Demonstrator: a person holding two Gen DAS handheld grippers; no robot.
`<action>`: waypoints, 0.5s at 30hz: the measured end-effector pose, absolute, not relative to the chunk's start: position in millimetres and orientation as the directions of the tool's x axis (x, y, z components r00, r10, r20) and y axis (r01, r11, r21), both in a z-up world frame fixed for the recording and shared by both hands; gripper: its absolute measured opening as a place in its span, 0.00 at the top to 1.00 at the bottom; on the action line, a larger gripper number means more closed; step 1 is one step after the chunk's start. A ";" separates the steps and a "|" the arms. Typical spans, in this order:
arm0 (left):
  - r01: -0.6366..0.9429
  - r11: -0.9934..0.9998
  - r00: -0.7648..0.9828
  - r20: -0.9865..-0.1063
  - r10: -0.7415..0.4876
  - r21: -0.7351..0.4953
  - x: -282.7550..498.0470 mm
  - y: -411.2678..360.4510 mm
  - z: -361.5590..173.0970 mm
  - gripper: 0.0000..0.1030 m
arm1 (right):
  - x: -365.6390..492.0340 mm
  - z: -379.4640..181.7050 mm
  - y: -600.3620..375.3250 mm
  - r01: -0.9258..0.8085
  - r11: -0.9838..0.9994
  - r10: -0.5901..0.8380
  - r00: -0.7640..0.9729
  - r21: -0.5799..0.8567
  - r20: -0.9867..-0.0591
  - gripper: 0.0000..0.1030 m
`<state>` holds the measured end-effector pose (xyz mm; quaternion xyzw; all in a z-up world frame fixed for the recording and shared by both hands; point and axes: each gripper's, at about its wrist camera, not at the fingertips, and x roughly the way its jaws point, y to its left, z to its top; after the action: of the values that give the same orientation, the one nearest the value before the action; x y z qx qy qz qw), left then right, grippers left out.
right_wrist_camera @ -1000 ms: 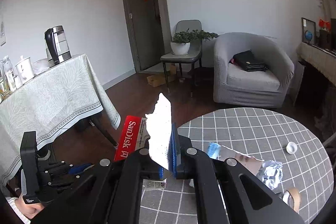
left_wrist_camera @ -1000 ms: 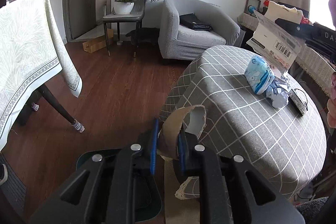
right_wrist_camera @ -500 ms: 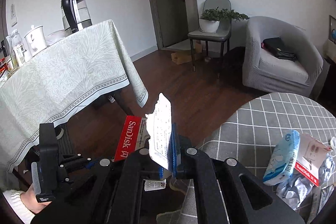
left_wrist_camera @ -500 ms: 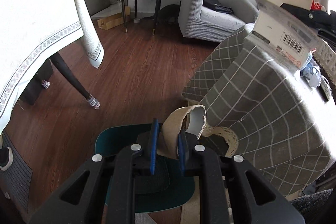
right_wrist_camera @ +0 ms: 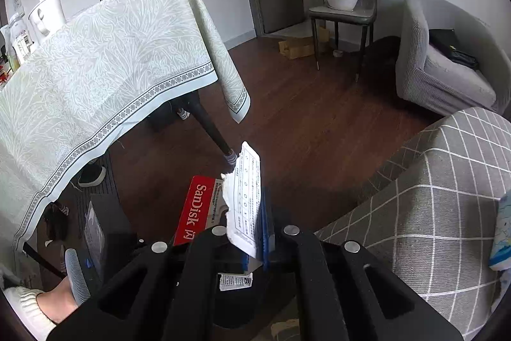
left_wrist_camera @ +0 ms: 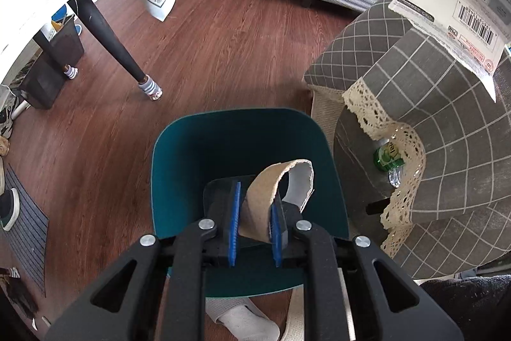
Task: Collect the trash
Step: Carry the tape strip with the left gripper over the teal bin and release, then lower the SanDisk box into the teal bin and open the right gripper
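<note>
Over wood floor (left_wrist_camera: 223, 31), left gripper (left_wrist_camera: 254, 224) clamps cardboard strip (left_wrist_camera: 268, 194) above teal bin (left_wrist_camera: 179, 155) — right gripper (right_wrist_camera: 255, 232) pinches torn packaging (right_wrist_camera: 246, 200) (checked tablecloth (left_wrist_camera: 447, 117) beside).

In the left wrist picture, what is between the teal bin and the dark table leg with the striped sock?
Only bare wood floor lies between the teal bin and the table leg; the left wrist view shows this.

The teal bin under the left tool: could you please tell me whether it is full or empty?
Apparently empty: the teal bin shows bare dark walls and floor. The left tool, holding a cardboard strip, hides part of its bottom.
</note>
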<state>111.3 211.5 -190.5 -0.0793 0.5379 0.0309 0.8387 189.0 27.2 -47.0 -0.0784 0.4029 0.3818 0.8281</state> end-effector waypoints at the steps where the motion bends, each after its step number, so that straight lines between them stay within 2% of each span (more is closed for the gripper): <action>1: -0.136 0.986 0.408 -0.912 -0.033 -0.096 109.9 211.2 -193.8 0.82 | 188.3 -51.1 30.1 -0.698 0.694 0.566 0.376 0.178 -0.734 0.94; 6: -0.130 0.988 0.366 -0.930 -0.033 -0.086 107.9 217.1 -205.8 0.80 | 187.0 -68.7 49.4 -0.707 0.683 0.553 0.338 0.182 -0.762 0.94; 8: -0.124 0.989 0.366 -0.930 -0.029 -0.080 105.5 218.0 -206.7 0.68 | 187.3 -75.3 55.0 -0.709 0.681 0.544 0.326 0.181 -0.773 0.94; 10: -0.120 0.989 0.370 -0.928 -0.033 -0.083 103.7 219.8 -206.3 0.60 | 189.1 -82.2 60.2 -0.709 0.681 0.537 0.313 0.184 -0.783 0.94; 15: -0.128 0.986 0.401 -0.915 -0.043 -0.103 100.4 227.4 -199.5 0.49 | 192.7 -99.0 72.1 -0.705 0.685 0.513 0.286 0.185 -0.809 0.94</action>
<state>100.4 227.4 -199.5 -0.0783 0.5468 0.0255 0.8332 192.7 72.1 -99.0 -0.1044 0.4585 0.3829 0.7951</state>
